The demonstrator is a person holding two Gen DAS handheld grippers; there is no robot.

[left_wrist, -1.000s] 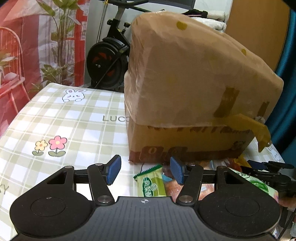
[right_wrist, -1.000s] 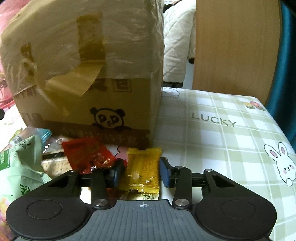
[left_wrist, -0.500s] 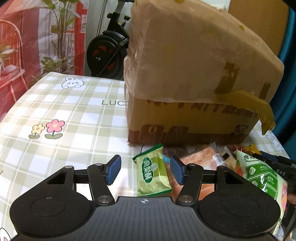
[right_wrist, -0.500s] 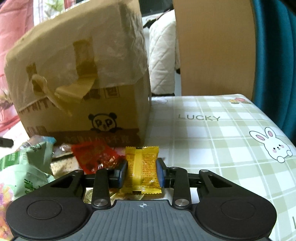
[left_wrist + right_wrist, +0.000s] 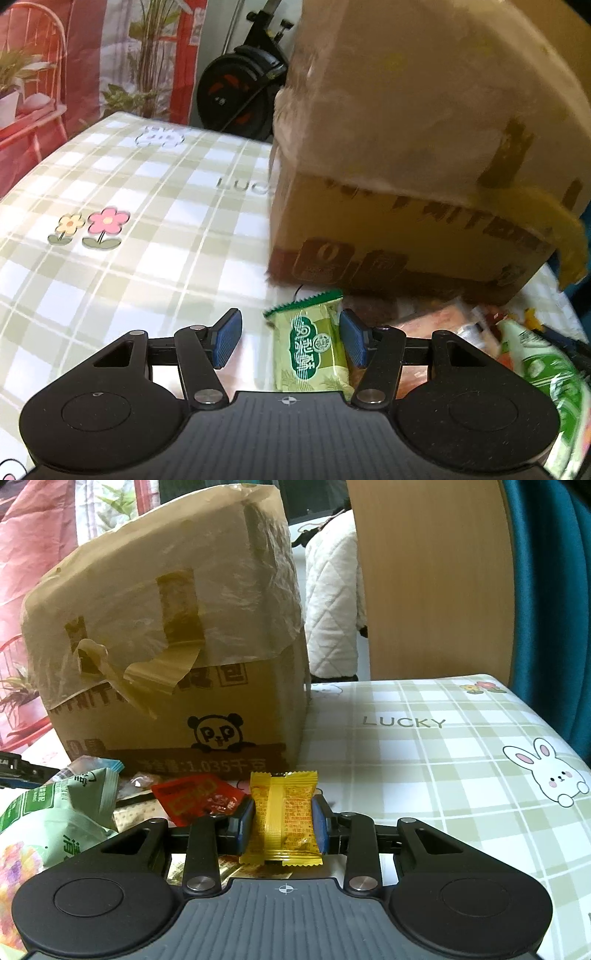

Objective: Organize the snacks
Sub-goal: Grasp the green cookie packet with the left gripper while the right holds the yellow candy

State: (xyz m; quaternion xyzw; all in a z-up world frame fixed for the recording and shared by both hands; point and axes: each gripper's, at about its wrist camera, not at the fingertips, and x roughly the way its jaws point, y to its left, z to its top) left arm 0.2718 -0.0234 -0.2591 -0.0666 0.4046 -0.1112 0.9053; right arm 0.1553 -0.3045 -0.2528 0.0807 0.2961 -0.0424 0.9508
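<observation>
A small green snack packet (image 5: 310, 350) lies on the checked tablecloth (image 5: 129, 258) between the pads of my left gripper (image 5: 290, 341). It sits close against the right pad and well apart from the left pad, so this gripper is open. My right gripper (image 5: 283, 823) is shut on a yellow snack packet (image 5: 282, 812), both blue pads pressing its sides, with the packet standing upright. A red packet (image 5: 195, 799) lies just left of it in front of the cardboard box (image 5: 177, 664).
The tall taped cardboard box (image 5: 406, 184) stands right behind the snack pile. A large green bag (image 5: 55, 819) and several other wrappers lie between the two grippers. An exercise bike (image 5: 240, 96) stands beyond the table's far edge.
My left gripper has sunk toward the table, bringing the green packet in between its pads. The right jaws have closed onto the yellow packet and drawn back a little from the box.
</observation>
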